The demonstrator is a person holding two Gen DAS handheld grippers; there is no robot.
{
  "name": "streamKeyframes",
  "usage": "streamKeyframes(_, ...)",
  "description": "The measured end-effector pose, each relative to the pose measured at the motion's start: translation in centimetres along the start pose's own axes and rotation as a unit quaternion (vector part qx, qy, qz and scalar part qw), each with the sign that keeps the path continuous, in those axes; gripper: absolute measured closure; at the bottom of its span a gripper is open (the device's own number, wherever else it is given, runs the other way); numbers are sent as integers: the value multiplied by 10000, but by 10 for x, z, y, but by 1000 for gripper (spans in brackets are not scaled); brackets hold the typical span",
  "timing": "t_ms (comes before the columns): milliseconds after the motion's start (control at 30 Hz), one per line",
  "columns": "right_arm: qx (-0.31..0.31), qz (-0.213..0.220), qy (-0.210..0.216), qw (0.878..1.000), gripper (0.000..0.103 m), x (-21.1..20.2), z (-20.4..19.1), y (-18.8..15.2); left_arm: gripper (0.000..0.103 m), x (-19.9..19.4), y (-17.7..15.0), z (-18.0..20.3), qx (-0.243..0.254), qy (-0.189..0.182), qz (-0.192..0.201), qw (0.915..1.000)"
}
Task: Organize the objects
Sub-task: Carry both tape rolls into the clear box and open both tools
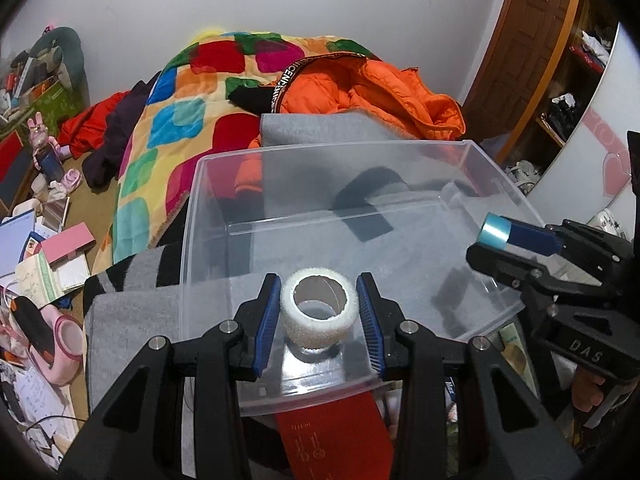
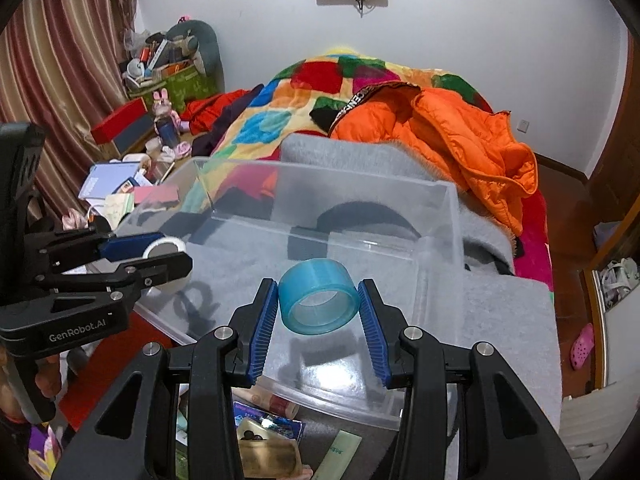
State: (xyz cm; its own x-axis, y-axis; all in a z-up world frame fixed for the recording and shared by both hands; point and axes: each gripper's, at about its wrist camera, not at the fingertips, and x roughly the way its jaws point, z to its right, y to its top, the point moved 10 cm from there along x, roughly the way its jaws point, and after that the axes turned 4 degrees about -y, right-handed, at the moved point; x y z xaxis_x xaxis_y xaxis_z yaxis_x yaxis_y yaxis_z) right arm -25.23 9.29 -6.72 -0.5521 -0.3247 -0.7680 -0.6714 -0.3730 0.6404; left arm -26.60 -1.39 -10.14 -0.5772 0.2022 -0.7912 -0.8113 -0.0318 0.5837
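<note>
Rolls of tape in both hand-held grippers, over a clear plastic bin (image 1: 472, 168) on the bed. Left hand-held gripper (image 1: 319, 316) clamped on a white tape roll (image 1: 318, 312), above the bin's near edge. Right hand-held gripper (image 2: 319, 312) clamped on a translucent blue tape roll (image 2: 318, 298), above the near right of the bin. Only from the left wrist: wooden door (image 1: 532, 28) far right. Only from the right wrist: striped curtain (image 2: 68, 72) far left, pink clog (image 2: 581, 346) on the floor.
</note>
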Motion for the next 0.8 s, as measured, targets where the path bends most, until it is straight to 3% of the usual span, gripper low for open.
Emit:
streamKeyframes(267, -34, -32, -34, 10000, 65, 1, -3, -2, 61, 2, -1, -2, 2, 51, -45, 10000)
streamKeyframes(367, -20, -52, 11, 10000, 64, 0, -3, -4, 49, -1, -1, -3, -36, 60, -12, 10000)
streamKeyframes(467, 4, -32, 74, 10000, 58, -4, -4, -5, 42, -5, -2, 1, -67, -68, -22, 10000)
streamKeyframes(600, 4, 58, 124, 9999, 52, -13, -5, -5, 37, -18, -3, 5, 162, 160, 112, 9997)
streamKeyframes(800, -57, 321, 29, 9995, 38, -38, -5, -8, 28, -42, -9, 8, 176, 155, 281, 9993)
